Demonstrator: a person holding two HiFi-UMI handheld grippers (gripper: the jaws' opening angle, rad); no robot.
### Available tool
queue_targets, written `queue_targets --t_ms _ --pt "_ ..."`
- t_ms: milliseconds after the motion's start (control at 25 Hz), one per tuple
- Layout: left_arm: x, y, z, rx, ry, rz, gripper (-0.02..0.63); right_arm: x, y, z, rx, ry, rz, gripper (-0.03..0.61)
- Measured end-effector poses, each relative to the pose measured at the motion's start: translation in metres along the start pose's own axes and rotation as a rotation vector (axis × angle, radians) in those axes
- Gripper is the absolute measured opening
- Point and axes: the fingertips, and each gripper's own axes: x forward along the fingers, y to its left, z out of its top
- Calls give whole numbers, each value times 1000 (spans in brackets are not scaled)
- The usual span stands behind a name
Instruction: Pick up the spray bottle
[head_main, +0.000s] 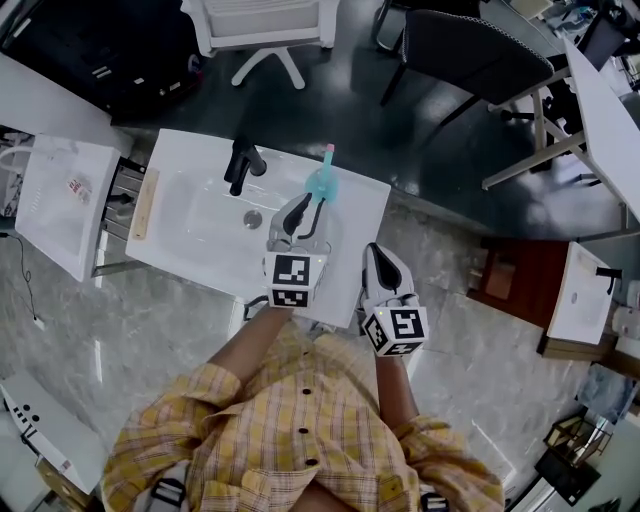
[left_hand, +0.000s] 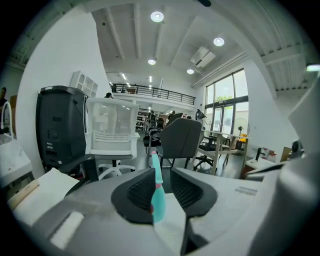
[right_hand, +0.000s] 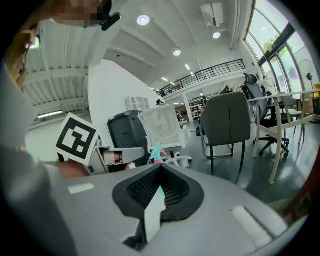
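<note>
- Teal spray bottle (left_hand: 158, 205) stands on our white bench (head_main: 185, 165), unpinched between the spread jaws of our left tool (left_hand: 162, 175).
- Our right tool (right_hand: 160, 167) is pressed together, empty.

Spray bottle (left_hand: 157, 199) base — out of sight behind the left gripper (left_hand: 161, 187)

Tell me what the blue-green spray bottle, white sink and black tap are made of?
The spray bottle looks like smooth plastic, from its even teal colour and pink tip. The sink looks like glossy white ceramic, since light shines off it, though it could be resin. The tap seems matte black metal, dull with little glare.
</note>
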Motion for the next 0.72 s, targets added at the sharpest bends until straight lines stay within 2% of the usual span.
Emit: queue_targets --t_ms 360,720 --pt "30 4 -1 0 24 8 115 6 -5 -6 7 17 -11 2" --pt "52 9 -6 25 52 18 118 8 -10 -10 12 30 -23 2"
